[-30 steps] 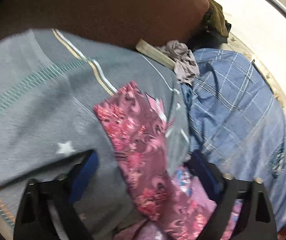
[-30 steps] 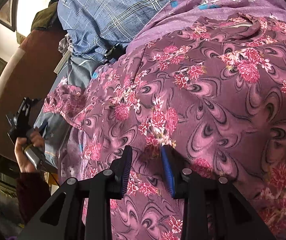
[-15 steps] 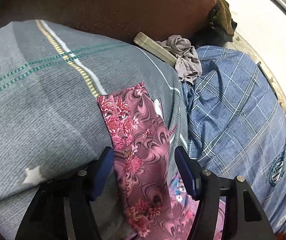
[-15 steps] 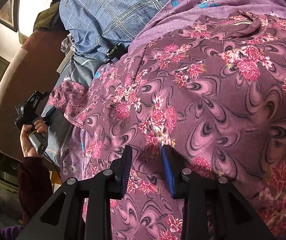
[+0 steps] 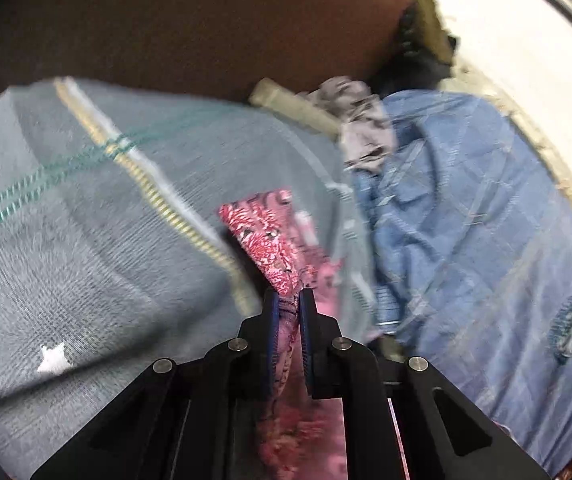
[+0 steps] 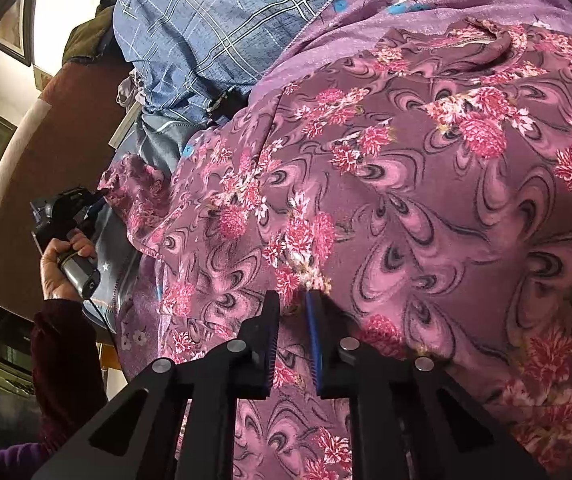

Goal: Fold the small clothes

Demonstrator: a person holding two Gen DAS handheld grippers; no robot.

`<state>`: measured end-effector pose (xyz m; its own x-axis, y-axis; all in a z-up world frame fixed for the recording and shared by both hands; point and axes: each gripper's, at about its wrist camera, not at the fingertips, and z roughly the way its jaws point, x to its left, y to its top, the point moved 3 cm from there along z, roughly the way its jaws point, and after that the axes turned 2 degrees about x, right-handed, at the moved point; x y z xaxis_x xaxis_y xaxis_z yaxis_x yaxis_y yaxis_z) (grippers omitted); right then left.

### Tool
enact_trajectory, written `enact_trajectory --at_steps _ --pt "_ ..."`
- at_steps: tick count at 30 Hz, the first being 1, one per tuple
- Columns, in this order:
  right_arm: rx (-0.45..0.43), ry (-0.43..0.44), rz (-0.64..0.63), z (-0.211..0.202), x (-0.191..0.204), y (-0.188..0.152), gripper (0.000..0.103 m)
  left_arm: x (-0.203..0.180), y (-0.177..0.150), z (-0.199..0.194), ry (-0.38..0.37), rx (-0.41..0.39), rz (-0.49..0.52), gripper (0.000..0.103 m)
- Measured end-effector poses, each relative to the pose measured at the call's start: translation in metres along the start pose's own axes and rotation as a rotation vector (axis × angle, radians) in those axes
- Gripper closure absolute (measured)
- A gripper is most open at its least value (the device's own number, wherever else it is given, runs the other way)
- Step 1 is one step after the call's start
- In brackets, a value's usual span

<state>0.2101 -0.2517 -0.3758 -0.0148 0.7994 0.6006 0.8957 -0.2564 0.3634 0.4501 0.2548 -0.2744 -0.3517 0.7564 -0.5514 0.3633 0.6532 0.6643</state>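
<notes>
Two grips are set, no fold made yet: the left hand-held gripper (image 5: 286, 300) is clamped on a corner of the floral garment (image 6: 426, 200), the right hand-held gripper (image 6: 293, 300) closing on its spread middle, atop other clothes.

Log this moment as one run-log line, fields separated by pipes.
left claw: shut on floral garment sleeve | right claw: closing, floral fabric pinched between pads | under it: grey blanket
</notes>
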Motion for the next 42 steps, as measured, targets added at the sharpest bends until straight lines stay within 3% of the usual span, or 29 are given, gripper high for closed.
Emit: enact_trajectory --at_steps 10,13,20,25,29,30,31,32,33,34,35,37,38,42 --pt "-0.059 -0.04 -0.007 -0.019 0.0 -0.001 0.088 -0.094 -0.024 -0.085 -0.25 -0.076 0.172 0.095" --pt "-0.116 -0.063 0.005 -0.038 -0.007 0.005 0.087 -0.135 -0.047 -0.11 -0.34 -0.071 0.258 0.095" --pt "-0.276 -0.091 0.109 -0.099 -0.048 0.024 0.085 -0.216 -0.128 -0.159 -0.529 0.028 0.461 0.095" --pt "-0.405 -0.112 0.207 -0.15 -0.088 0.03 0.084 -0.261 -0.209 -0.161 -0.619 0.209 0.587 0.095" --pt "-0.495 -0.129 0.308 -0.189 -0.124 0.034 0.083 -0.288 -0.279 -0.129 -0.655 0.582 0.688 0.085" --pt "-0.514 -0.126 0.34 -0.198 -0.133 0.034 0.078 -0.292 -0.288 -0.13 -0.677 0.643 0.699 0.084" --pt "-0.521 -0.122 0.352 -0.202 -0.137 0.035 0.074 -0.293 -0.287 -0.133 -0.694 0.642 0.704 0.08" --pt "-0.529 -0.113 0.365 -0.206 -0.141 0.035 0.063 -0.295 -0.28 -0.139 -0.703 0.592 0.711 0.07" --pt "-0.536 -0.094 0.373 -0.209 -0.144 0.035 0.055 -0.293 -0.27 -0.145 -0.7 0.546 0.712 0.062" --pt "-0.536 -0.078 0.376 -0.207 -0.143 0.036 0.052 -0.287 -0.258 -0.146 -0.693 0.499 0.705 0.046" --pt "-0.527 -0.066 0.372 -0.204 -0.141 0.037 0.05 -0.278 -0.243 -0.15 -0.68 0.434 0.687 0.04" --pt "-0.473 -0.077 0.358 -0.193 -0.137 0.04 0.049 -0.263 -0.219 -0.152 -0.609 0.333 0.668 0.039" --pt "-0.448 -0.086 0.354 -0.186 -0.135 0.042 0.049 -0.253 -0.208 -0.146 -0.536 0.289 0.673 0.039" --pt "-0.366 -0.09 0.359 -0.158 -0.138 0.044 0.049 -0.206 -0.187 -0.117 -0.278 0.234 0.626 0.039"
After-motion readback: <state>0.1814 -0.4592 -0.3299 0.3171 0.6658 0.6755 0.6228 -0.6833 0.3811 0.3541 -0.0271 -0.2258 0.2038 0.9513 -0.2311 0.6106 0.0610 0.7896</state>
